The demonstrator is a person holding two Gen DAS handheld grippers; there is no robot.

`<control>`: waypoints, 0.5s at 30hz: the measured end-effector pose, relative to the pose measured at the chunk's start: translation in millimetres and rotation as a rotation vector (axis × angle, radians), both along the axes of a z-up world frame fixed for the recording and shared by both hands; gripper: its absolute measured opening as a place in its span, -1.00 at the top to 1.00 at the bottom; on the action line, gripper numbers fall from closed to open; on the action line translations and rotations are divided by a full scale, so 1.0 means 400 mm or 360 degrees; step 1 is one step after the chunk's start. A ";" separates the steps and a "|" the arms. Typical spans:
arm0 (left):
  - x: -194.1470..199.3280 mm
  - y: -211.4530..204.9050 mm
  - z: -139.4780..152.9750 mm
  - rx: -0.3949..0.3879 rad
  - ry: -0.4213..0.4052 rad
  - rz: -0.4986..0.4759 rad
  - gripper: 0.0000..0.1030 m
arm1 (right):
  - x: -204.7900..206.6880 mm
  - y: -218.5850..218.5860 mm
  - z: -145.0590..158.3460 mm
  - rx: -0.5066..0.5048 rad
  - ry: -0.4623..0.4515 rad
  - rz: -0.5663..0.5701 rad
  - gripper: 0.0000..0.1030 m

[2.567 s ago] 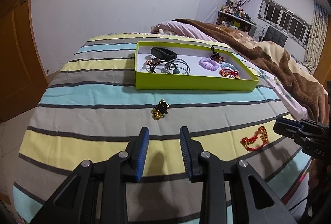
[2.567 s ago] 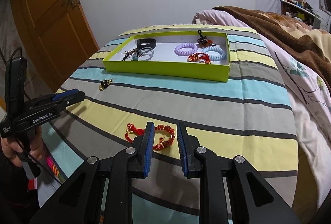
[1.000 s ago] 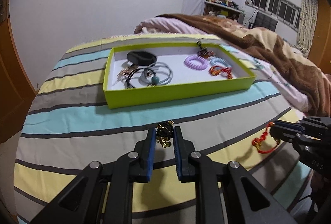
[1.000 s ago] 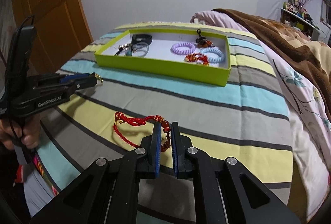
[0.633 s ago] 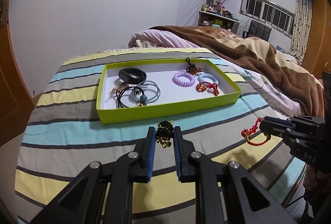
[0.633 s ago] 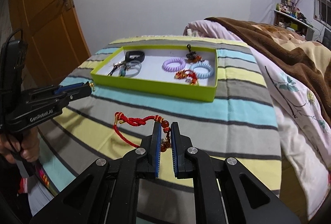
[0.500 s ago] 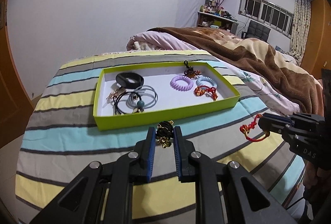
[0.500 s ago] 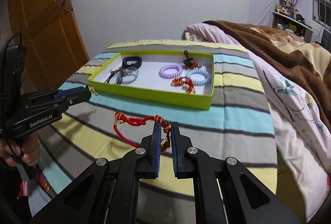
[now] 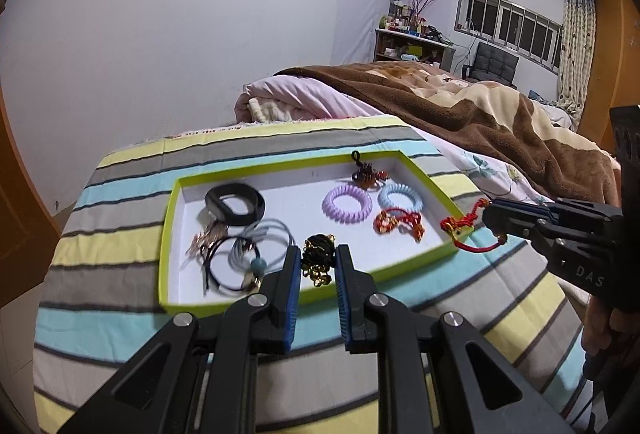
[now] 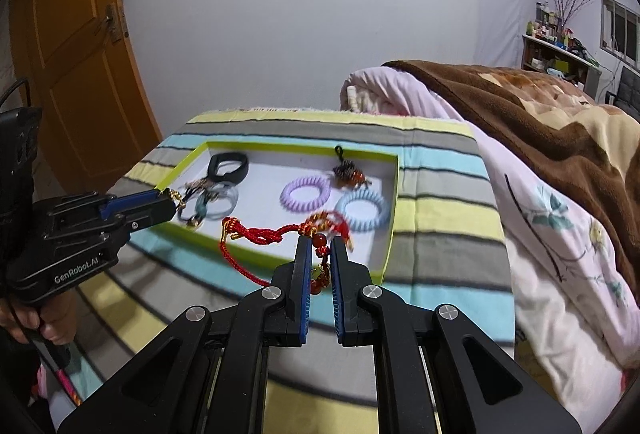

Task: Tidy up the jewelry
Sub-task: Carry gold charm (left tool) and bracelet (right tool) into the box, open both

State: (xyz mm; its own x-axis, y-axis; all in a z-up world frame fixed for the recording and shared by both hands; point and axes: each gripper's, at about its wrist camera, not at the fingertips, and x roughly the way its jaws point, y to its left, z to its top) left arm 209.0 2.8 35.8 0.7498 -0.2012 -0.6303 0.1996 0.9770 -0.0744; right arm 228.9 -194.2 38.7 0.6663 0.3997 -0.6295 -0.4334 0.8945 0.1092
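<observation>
- Jewelry is now arriving over the green tray, having been lifted off the striped bedspread.
- Left gripper is pinching the black-gold charm (above the tray's near wall).
- Right gripper is clamping the red beaded bracelet; release is probably coming next.

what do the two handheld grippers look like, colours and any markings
Both are matte black with blue ribbed finger pads and silver pivot bolts. The left gripper body reads "GenRobot.AI" in white; the right gripper shows "DAS". A black cable runs from the left one's grip, held by a bare hand.
</observation>
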 end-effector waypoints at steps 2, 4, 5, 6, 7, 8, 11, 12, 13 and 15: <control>0.022 -0.003 -0.003 0.0000 0.0008 -0.0002 0.66 | 0.031 0.005 -0.002 -0.0011 0.0006 -0.0006 0.82; 0.045 -0.008 -0.010 0.0000 0.0021 -0.0007 0.66 | 0.062 0.011 -0.007 -0.0026 0.0011 -0.0013 0.82; 0.055 -0.010 -0.013 0.0002 0.0028 -0.0010 0.66 | 0.075 0.013 -0.011 -0.0034 0.0016 -0.0015 0.82; 0.064 -0.012 -0.017 0.0006 0.0033 -0.0014 0.66 | 0.090 0.015 -0.015 -0.0040 0.0025 -0.0018 0.82; 0.075 -0.017 -0.022 0.0013 0.0039 -0.0017 0.66 | 0.105 0.016 -0.020 -0.0046 0.0036 -0.0022 0.82; 0.084 -0.020 -0.027 0.0018 0.0045 -0.0023 0.66 | 0.122 0.017 -0.026 -0.0051 0.0049 -0.0026 0.82; 0.111 -0.032 -0.046 0.0029 0.0074 -0.0039 0.66 | 0.167 0.021 -0.045 -0.0064 0.0089 -0.0040 0.82; 0.118 -0.036 -0.053 0.0034 0.0083 -0.0046 0.66 | 0.185 0.024 -0.053 -0.0073 0.0103 -0.0045 0.82; 0.123 -0.039 -0.059 0.0037 0.0092 -0.0051 0.66 | 0.193 0.026 -0.058 -0.0077 0.0110 -0.0047 0.82; 0.133 -0.043 -0.071 0.0044 0.0108 -0.0064 0.66 | 0.217 0.030 -0.071 -0.0091 0.0130 -0.0057 0.82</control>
State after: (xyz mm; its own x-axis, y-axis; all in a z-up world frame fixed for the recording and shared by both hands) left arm 262.3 -14.4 7.4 0.6968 -0.2121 -0.6852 0.2339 0.9703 -0.0625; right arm 315.5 -182.1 10.3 0.6250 0.3383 -0.7035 -0.3927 0.9151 0.0912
